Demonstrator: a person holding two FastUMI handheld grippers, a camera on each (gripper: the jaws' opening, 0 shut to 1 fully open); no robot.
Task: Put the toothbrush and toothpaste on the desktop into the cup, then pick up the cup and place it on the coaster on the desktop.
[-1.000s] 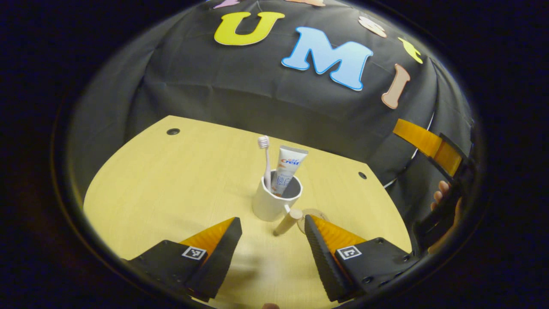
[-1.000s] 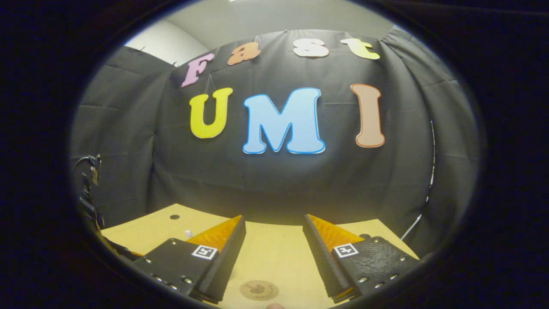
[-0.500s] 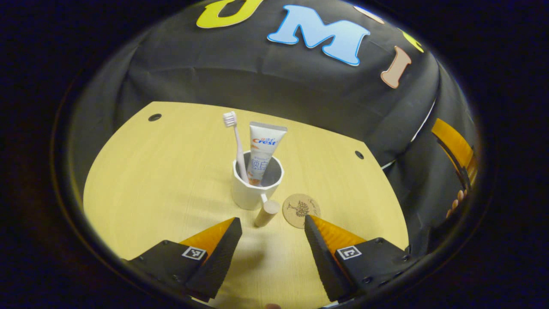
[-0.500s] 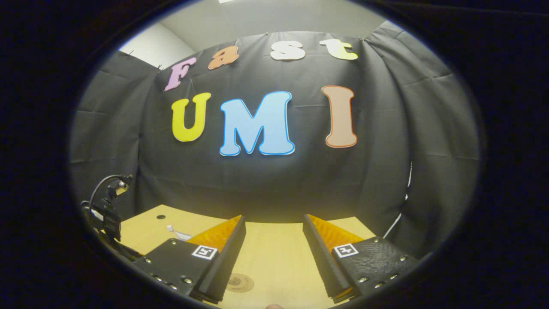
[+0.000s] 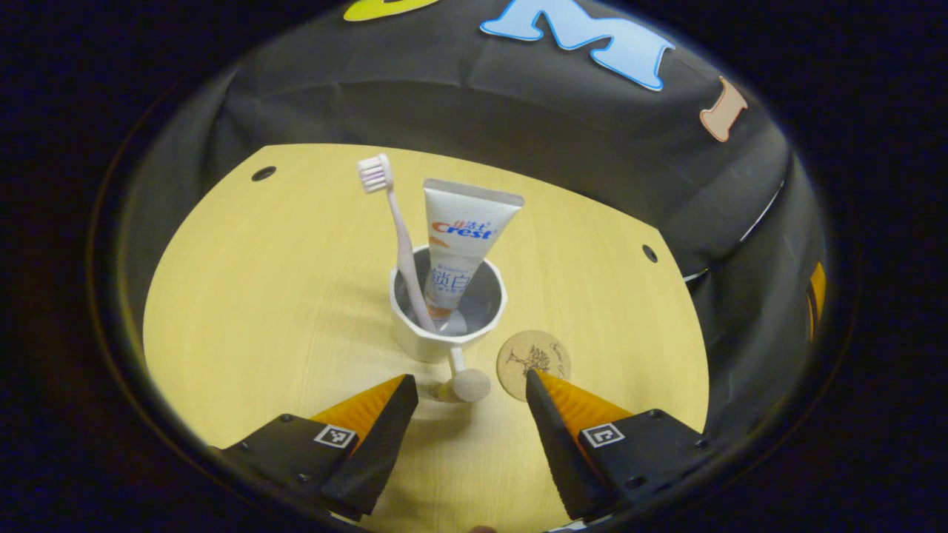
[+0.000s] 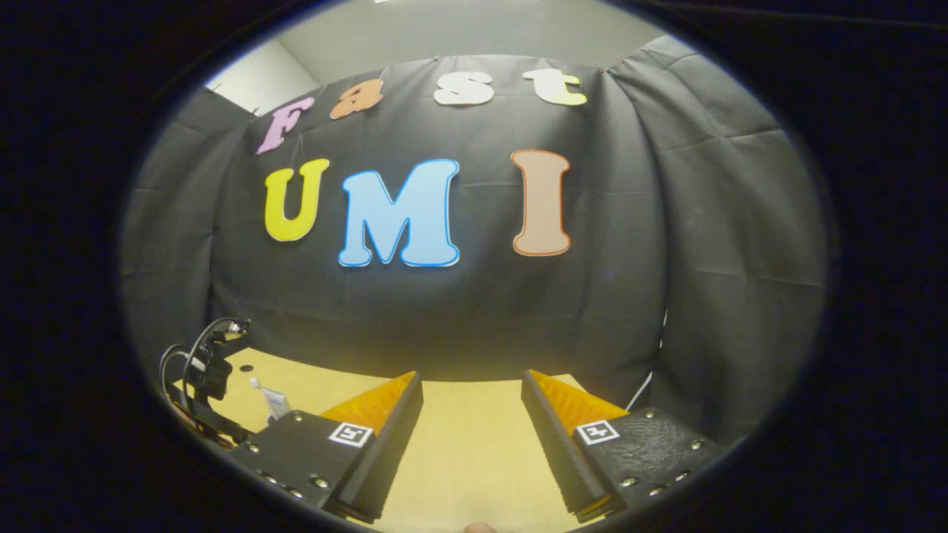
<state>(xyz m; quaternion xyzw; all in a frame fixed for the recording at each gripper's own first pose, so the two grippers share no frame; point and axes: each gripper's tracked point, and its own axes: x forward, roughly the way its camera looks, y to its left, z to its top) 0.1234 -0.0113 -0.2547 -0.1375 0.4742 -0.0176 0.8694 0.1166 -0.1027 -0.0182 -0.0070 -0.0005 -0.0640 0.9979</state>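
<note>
Left gripper (image 5: 472, 389) moved closer to cup (image 5: 447, 307), wide open, handle just ahead. Right gripper (image 6: 472, 389) wide open, holding nothing.

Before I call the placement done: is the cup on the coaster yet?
No. In the left gripper view the cup stands on the bare desktop, with the coaster lying uncovered beside it.
</note>
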